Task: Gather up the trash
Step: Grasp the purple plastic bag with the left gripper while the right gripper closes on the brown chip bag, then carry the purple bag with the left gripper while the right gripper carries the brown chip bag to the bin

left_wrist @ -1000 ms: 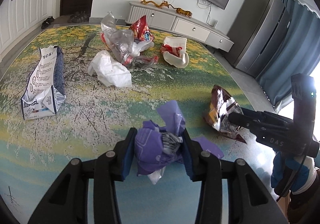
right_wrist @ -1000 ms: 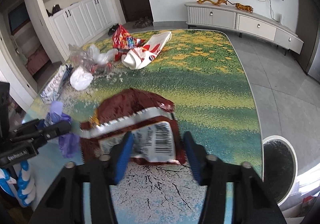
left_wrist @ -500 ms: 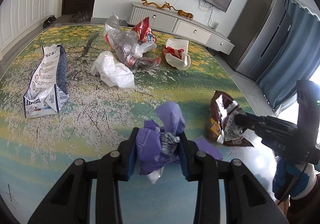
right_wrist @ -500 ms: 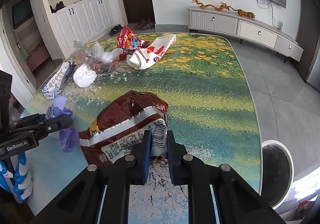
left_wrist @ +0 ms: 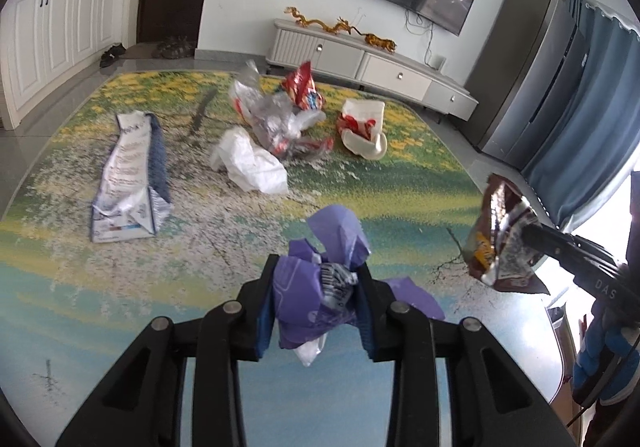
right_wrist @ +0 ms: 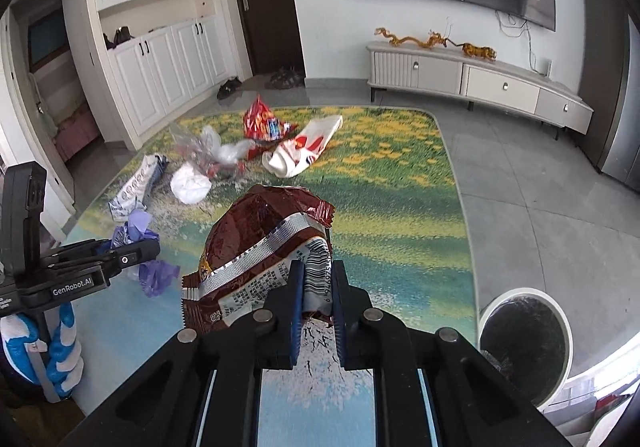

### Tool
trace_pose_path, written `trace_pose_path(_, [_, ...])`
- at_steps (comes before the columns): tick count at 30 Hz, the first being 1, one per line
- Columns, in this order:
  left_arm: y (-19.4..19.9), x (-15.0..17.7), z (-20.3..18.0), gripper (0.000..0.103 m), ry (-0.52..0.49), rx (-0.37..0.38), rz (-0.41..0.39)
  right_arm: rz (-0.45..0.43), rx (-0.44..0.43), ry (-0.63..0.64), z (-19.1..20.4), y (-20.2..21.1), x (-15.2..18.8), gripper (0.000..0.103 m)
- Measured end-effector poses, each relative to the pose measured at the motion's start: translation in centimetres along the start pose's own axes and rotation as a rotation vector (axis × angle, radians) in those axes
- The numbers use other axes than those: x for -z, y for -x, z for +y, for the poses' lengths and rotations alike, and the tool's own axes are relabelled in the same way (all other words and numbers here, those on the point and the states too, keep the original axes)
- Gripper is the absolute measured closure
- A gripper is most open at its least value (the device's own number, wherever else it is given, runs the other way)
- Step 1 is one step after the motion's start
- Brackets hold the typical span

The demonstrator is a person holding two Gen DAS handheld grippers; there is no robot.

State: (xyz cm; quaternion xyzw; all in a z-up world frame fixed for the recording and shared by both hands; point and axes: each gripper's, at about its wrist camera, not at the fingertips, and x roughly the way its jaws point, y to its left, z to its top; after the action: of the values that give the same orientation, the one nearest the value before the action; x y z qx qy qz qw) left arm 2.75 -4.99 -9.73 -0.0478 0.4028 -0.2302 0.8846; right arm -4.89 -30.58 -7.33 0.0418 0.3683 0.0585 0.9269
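My left gripper (left_wrist: 316, 303) is shut on a crumpled purple wrapper (left_wrist: 320, 279) and holds it above the table; it also shows in the right wrist view (right_wrist: 140, 243). My right gripper (right_wrist: 316, 295) is shut on a brown snack bag (right_wrist: 260, 247) and holds it lifted off the table; the bag also shows in the left wrist view (left_wrist: 500, 239). More trash lies farther back: a white and blue bag (left_wrist: 128, 175), a white crumpled bag (left_wrist: 252, 163), clear plastic (left_wrist: 268, 115), a red snack bag (left_wrist: 304, 87) and a white and red bag (left_wrist: 364, 127).
The table (left_wrist: 120, 307) has a green, yellow and blue landscape print. A round white bin with a black liner (right_wrist: 524, 339) stands on the floor at the table's right front corner. A TV cabinet (right_wrist: 472, 79) stands at the far wall.
My right gripper has shut on the brown snack bag and lifted it off the table. My left gripper has risen with the purple wrapper still in it.
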Motion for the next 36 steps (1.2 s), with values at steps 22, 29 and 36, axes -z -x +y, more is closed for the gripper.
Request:
trace_pose_path(22, [-3.0, -3.5, -13.3, 0.071, -0.227, 0.104, 0.094, -0.121, 0.232, -0.283, -13.9, 7.4, 4.7, 0.091])
trace_pose_path(29, [-7.6, -4.5, -25.1, 0.071, -0.404, 0.208, 0.146, -0.047, 0.399, -0.406, -20.8, 7.9, 7.2, 0.091])
trace_pose_path(36, [-14.2, -4.9, -34.5, 0.068, -0.449, 0.260, 0.218, 0.023, 0.489, -0.446, -25.1, 6.3, 7.8, 0.090])
